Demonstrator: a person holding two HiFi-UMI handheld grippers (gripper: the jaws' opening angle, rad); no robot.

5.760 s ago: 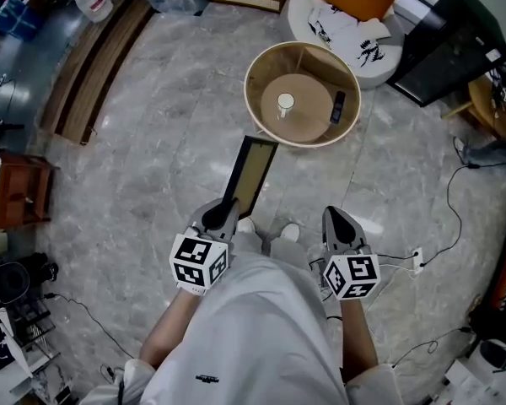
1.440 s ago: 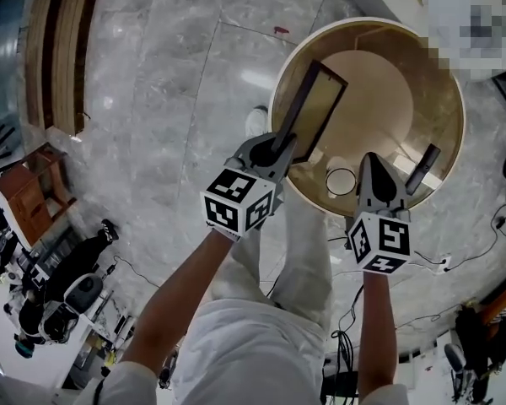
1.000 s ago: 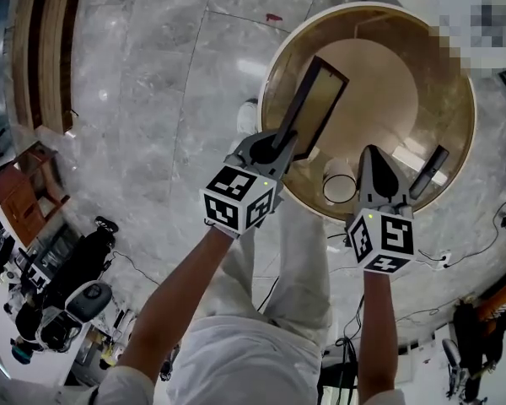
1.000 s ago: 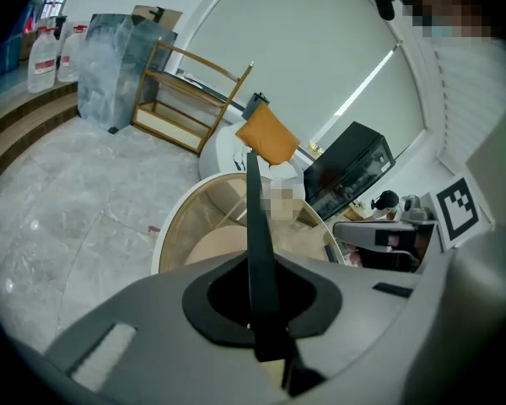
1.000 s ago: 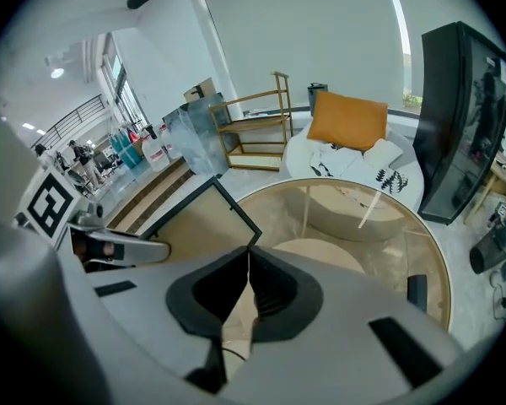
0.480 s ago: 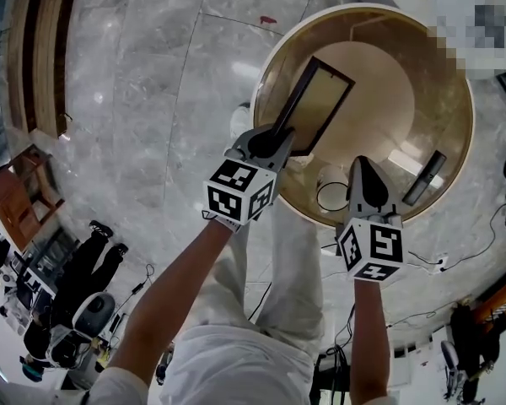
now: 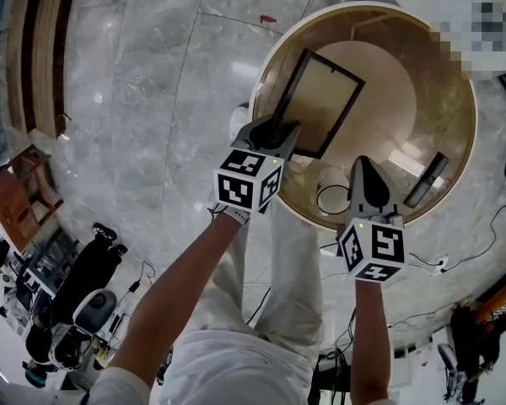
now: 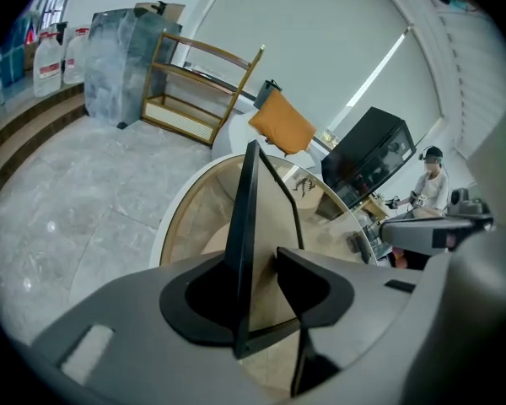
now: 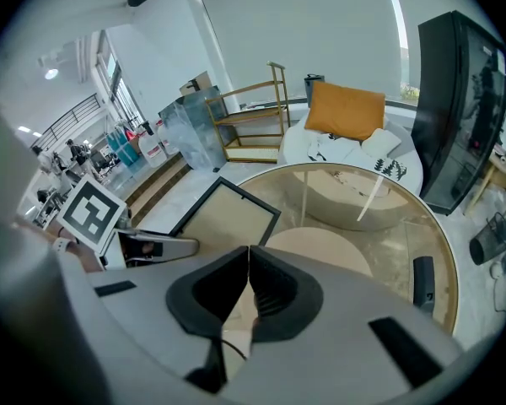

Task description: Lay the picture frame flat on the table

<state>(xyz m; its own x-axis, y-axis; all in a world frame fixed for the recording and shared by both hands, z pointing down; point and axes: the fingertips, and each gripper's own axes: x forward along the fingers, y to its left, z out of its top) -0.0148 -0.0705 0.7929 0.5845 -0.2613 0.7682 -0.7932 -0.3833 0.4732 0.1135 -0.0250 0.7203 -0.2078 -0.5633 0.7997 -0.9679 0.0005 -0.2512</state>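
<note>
**A:** Left gripper (image 7: 280, 132): its jaws have just been opening and are standing partly apart. The picture frame (image 7: 320, 99) is sitting with its near edge between them, resting against one pad with a gap at the other. Nothing is clamping it.

**B:** Where's the frame lying?

**A:** It's lying close to flat on the left half of the round glass table (image 7: 443, 74). I can't tell if the near edge is fully down.

**B:** Right gripper?

**A:** Right gripper (image 9: 247, 260) is hovering by the near rim, jaws pressed together, carrying nothing.

**B:** So it's the release step. What makes it go well?

**A:** My guess: opening wide enough that neither pad is dragging, then backing out along the frame's plane without lifting. Otherwise the edge is likely hopping or sliding on the glass. The dark remote-like bar (image 7: 428, 178) is sitting well apart, so it's no worry.
</note>
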